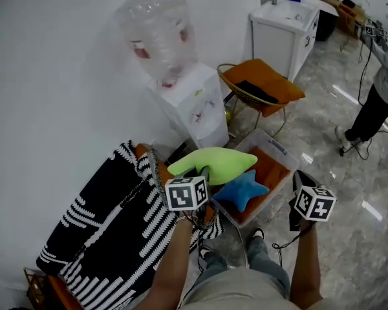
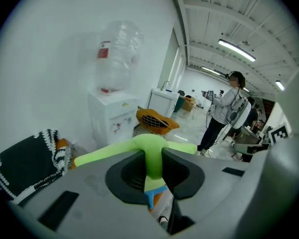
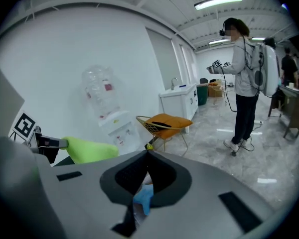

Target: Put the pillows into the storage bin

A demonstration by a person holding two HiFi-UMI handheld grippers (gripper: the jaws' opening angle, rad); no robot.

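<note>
My left gripper (image 1: 195, 176) is shut on a lime-green star-shaped pillow (image 1: 213, 162), which hangs over the near left end of the clear storage bin (image 1: 277, 148). In the left gripper view the jaws pinch one green arm of the green pillow (image 2: 152, 148), and the rest spreads out beyond them. A blue star-shaped pillow (image 1: 243, 189) lies inside the bin on its orange lining. My right gripper (image 1: 299, 181) hovers by the bin's right side with its jaws touching at the tips and nothing in them. Through the gap below the tips, the right gripper view shows the blue pillow (image 3: 142, 199).
A white water dispenser (image 1: 197, 108) with a clear bottle (image 1: 156, 31) stands against the wall behind the bin. An orange-cushioned wire chair (image 1: 264, 86) and a white sink cabinet (image 1: 284, 34) are farther back. A black-and-white striped blanket (image 1: 110, 231) lies at left. A person (image 1: 383, 86) stands at right.
</note>
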